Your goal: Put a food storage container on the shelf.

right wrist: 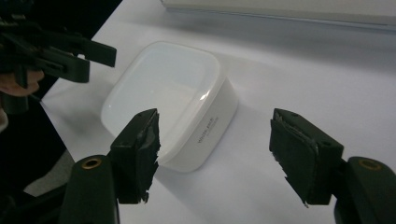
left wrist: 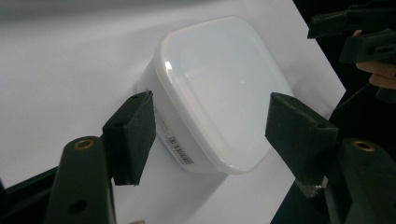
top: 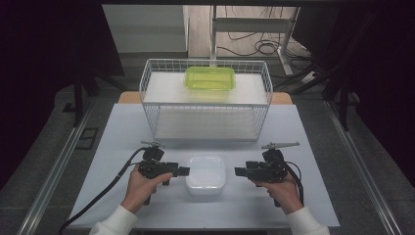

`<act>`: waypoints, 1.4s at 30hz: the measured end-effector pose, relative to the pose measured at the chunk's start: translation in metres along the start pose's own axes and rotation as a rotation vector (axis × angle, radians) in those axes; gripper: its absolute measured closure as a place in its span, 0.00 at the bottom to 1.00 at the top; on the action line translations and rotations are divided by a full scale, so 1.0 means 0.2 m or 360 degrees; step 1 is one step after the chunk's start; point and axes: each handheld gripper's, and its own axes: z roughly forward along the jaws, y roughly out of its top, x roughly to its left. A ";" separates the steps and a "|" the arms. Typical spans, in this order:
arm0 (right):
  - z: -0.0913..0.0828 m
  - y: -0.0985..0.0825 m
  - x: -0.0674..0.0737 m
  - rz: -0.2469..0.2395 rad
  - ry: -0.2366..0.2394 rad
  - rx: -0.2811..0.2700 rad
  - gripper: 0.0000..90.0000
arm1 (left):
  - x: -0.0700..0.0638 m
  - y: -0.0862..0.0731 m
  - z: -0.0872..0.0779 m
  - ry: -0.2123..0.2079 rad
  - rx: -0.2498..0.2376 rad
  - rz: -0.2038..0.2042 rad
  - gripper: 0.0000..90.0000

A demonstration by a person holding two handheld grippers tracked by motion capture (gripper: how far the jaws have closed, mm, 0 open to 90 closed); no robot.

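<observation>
Flanking white lidded box, my left tool and right tool gaped wide, empty; looked light, slick plastic, grip sidewalls.

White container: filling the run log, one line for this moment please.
white container lidded, on table | left gripper open beside it | right gripper open opposite

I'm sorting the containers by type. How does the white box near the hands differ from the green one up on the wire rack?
The white box is opaque white and roughly square; the green box is translucent yellow-green and oblong. The white box sits on the table between the open left gripper and the open right gripper; the green box sits on top of the wire rack, farther back. Both have rounded corners.
</observation>
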 end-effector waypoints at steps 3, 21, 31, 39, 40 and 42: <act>0.02 0.00 -0.01 0.0041 0.0031 0.0001 0.40 | 0.00 0.00 0.01 -0.0016 0.0013 -0.0015 0.37; 0.19 -0.01 -0.02 0.0194 0.0129 0.0058 0.49 | 0.08 -0.02 0.05 -0.0095 -0.0004 -0.0164 0.43; 0.28 -0.02 -0.04 0.0270 0.0191 0.0089 0.57 | 0.11 -0.03 0.09 -0.0175 0.0045 -0.0182 0.53; 0.29 -0.02 -0.04 0.0360 0.0227 0.0086 0.72 | 0.11 -0.04 0.11 -0.0203 0.0041 -0.0208 0.72; 0.29 -0.03 -0.05 0.0387 0.0232 0.0085 0.74 | 0.11 -0.04 0.11 -0.0204 0.0042 -0.0212 0.73; 0.29 -0.03 -0.05 0.0435 0.0253 0.0070 0.76 | 0.11 -0.05 0.10 -0.0227 0.0028 -0.0251 0.74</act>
